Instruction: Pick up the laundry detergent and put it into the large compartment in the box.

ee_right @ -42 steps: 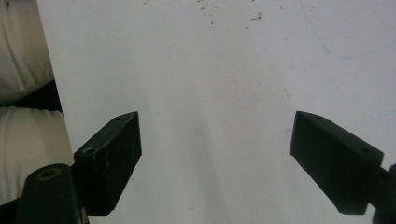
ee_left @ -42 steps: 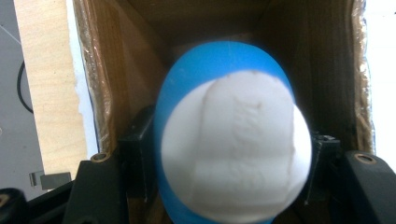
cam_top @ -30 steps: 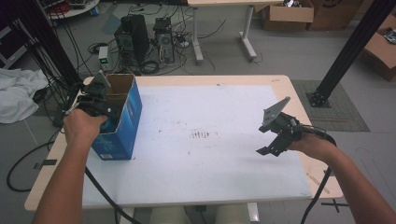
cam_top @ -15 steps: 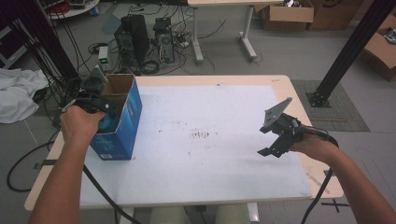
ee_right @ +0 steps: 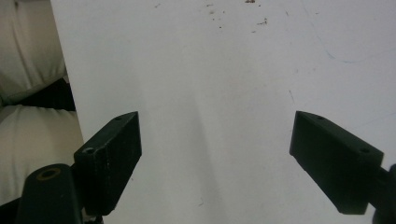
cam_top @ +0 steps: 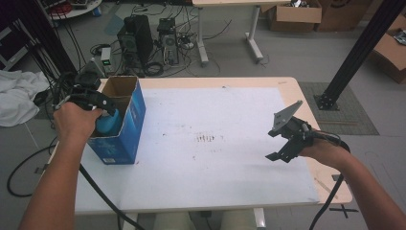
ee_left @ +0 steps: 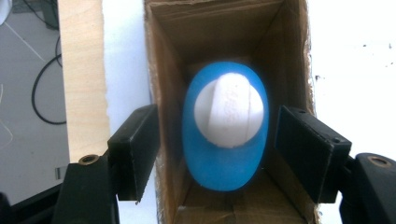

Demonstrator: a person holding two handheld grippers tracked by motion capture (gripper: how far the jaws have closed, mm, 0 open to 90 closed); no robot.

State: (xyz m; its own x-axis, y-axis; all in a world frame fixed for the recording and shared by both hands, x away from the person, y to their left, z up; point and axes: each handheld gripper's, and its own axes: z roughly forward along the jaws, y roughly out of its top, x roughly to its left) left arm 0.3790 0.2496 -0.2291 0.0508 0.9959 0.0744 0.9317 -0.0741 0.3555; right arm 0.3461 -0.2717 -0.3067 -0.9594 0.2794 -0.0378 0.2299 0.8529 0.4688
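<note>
Left hand-held gripper (ee_left: 219, 154) hangs wide over the blue bottle (ee_left: 225, 126) in its box (cam_top: 125, 125), mid-left — right hand-held gripper (cam_top: 287, 139) idles wide, empty.

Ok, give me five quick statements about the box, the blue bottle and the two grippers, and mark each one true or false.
1. The blue bottle sits inside the cardboard box. True.
2. The left gripper is clamped on the bottle. False: its jaws stand apart on either side.
3. The right gripper is open. True.
4. The right gripper holds a cloth. False: it holds nothing.
5. The box lies on its side. False: it stands upright, top open.
</note>
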